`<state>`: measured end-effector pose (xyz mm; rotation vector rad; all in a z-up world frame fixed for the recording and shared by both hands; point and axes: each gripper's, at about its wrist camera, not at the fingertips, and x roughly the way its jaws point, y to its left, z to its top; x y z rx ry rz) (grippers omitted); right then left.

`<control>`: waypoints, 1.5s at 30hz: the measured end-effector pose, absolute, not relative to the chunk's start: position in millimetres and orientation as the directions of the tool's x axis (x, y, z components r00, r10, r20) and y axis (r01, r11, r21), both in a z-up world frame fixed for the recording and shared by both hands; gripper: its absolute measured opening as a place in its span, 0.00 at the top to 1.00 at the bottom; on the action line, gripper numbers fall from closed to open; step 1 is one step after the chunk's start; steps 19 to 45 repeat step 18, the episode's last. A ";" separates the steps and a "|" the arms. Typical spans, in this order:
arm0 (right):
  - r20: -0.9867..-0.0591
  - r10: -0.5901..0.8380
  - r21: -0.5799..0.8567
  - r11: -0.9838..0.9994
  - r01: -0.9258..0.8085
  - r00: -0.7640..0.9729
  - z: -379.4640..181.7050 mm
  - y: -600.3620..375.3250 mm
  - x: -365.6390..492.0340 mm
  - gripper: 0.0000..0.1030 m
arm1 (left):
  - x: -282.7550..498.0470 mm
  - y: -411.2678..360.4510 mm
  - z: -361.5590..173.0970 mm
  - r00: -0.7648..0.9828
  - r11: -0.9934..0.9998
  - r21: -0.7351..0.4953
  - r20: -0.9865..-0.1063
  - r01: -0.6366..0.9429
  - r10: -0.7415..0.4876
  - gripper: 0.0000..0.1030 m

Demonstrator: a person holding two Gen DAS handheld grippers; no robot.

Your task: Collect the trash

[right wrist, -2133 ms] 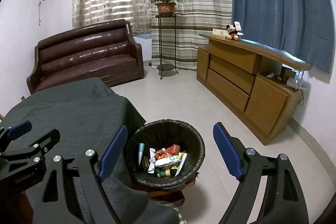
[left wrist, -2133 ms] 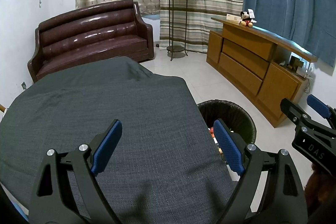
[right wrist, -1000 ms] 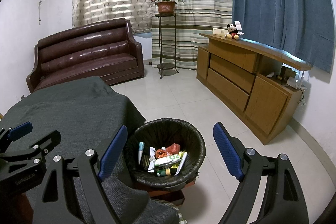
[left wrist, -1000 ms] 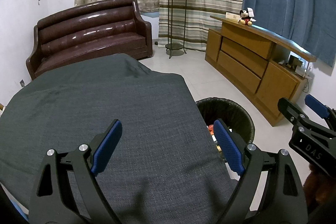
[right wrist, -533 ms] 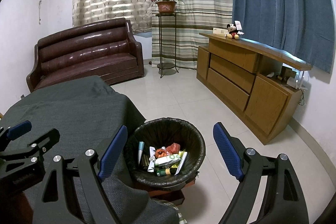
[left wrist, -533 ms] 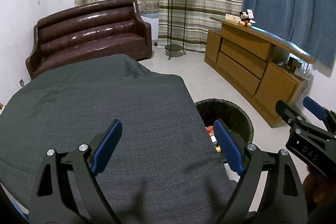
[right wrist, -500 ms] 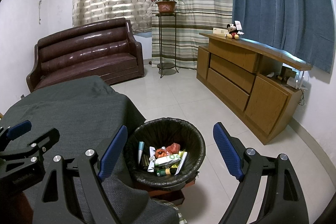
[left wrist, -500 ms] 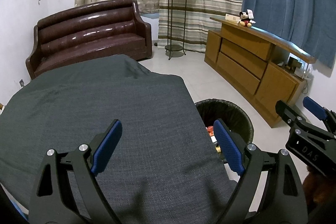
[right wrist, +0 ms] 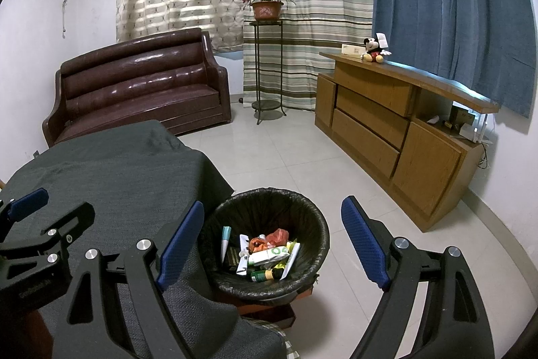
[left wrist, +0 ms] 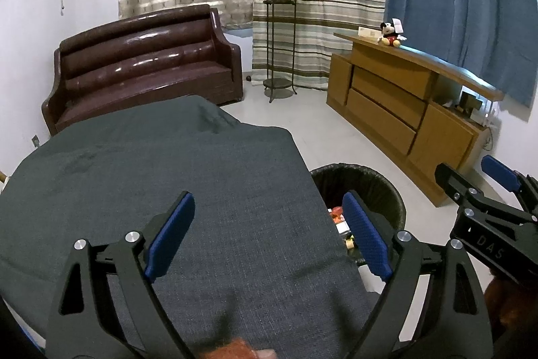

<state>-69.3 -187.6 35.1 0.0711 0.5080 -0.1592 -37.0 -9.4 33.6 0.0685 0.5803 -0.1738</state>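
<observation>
Both the left gripper (left wrist: pixel 269 234) and right gripper (right wrist: pixel 272 238) gape wide and empty above the grey-clothed table (left wrist: pixel 151 164), so, with the collected trash (right wrist: pixel 265 253) lying in the black-lined bin (right wrist: pixel 316 217) beside it, I'd scan the cloth before finishing.

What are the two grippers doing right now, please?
Left gripper: jaws open, holding nothing.
Right gripper: jaws open, holding nothing.

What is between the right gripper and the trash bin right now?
Nothing visible. The right gripper is open and empty above the trash bin, whose mouth is uncovered; the grey-clothed table only borders the bin's left side.
</observation>
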 end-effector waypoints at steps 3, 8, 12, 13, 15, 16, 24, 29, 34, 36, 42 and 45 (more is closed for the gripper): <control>-0.490 -0.134 0.029 0.985 0.170 0.861 35.1 -187.6 -69.3 0.21 | -37.3 -9.3 34.4 0.819 0.983 0.002 -0.552 0.185 -0.153 0.13; -0.489 -0.134 0.028 0.985 0.169 0.862 35.3 -187.5 -69.4 0.21 | -40.0 -12.9 35.6 0.820 0.983 -0.002 -0.551 0.183 -0.153 0.13; -0.490 -0.134 0.029 0.985 0.169 0.861 36.0 -187.0 -69.2 0.21 | -40.4 -16.7 36.2 0.821 0.985 0.000 -0.554 0.171 -0.143 0.13; -0.490 -0.134 0.028 0.985 0.169 0.861 35.6 -187.3 -69.3 0.21 | -40.1 -14.7 36.2 0.819 0.986 -0.003 -0.556 0.168 -0.142 0.13; -0.492 -0.133 0.027 0.985 0.168 0.861 35.9 -186.6 -69.6 0.21 | -38.9 -12.0 35.9 0.815 0.987 -0.007 -0.563 0.162 -0.138 0.13; -0.493 -0.131 0.027 0.986 0.166 0.860 36.0 -185.7 -69.6 0.21 | -39.5 -14.8 34.9 0.812 0.987 -0.002 -0.569 0.159 -0.132 0.13; -0.496 -0.127 0.024 0.987 0.160 0.859 34.2 -182.5 -70.5 0.21 | -36.4 -8.3 32.4 0.804 0.989 0.002 -0.583 0.150 -0.121 0.13; -0.496 -0.127 0.024 0.987 0.160 0.859 34.2 -182.5 -70.5 0.21 | -36.4 -8.3 32.4 0.804 0.989 0.002 -0.583 0.150 -0.121 0.13; -0.496 -0.127 0.024 0.987 0.160 0.859 34.2 -182.5 -70.5 0.21 | -36.4 -8.3 32.4 0.804 0.989 0.002 -0.583 0.150 -0.121 0.13; -0.496 -0.127 0.024 0.987 0.160 0.859 34.2 -182.5 -70.5 0.21 | -36.4 -8.3 32.4 0.804 0.989 0.002 -0.583 0.150 -0.121 0.13; -0.496 -0.127 0.024 0.987 0.160 0.859 34.2 -182.5 -70.5 0.21 | -36.4 -8.3 32.4 0.804 0.989 0.002 -0.583 0.150 -0.121 0.13; -0.496 -0.127 0.024 0.987 0.160 0.859 34.2 -182.5 -70.5 0.21 | -36.4 -8.3 32.4 0.804 0.989 0.002 -0.583 0.150 -0.121 0.13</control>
